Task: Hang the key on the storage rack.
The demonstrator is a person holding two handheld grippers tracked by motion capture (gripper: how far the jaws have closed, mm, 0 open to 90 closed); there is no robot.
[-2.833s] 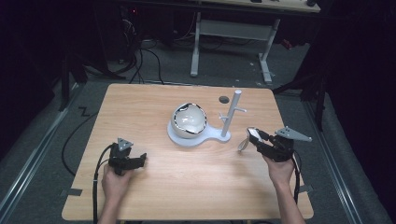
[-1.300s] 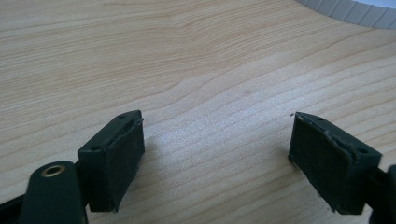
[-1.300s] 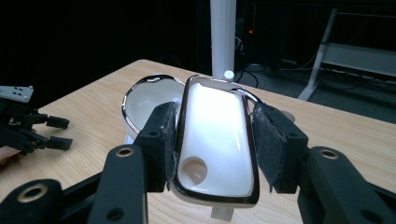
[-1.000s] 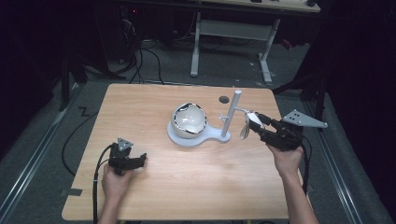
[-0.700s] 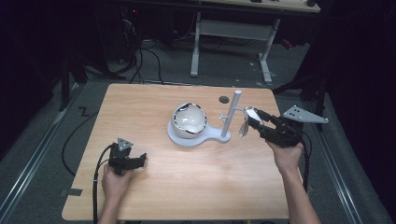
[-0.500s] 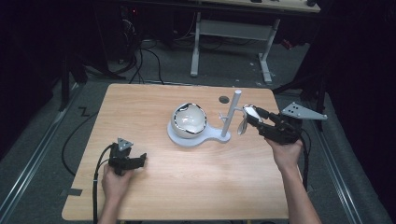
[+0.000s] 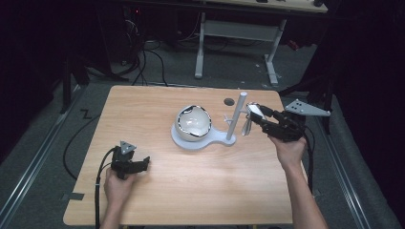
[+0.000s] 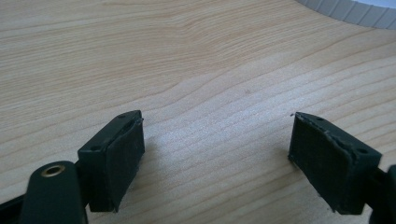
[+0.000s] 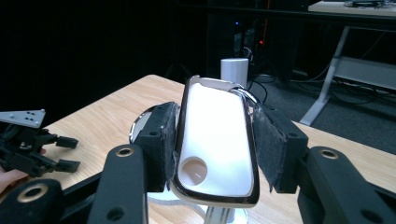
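right gripper pinches the white scoop by its sides beside the stand's post, looks glossy, slippery, maybe fragile; left gripper rests spread on the bench

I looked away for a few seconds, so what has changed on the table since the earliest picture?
The right tongs, shut on a white spoon-like piece, have moved forward and inward, from the table's right edge up to the white post of the stand. The left tongs stayed open, low over the table, and the bowl stayed on the stand's base.
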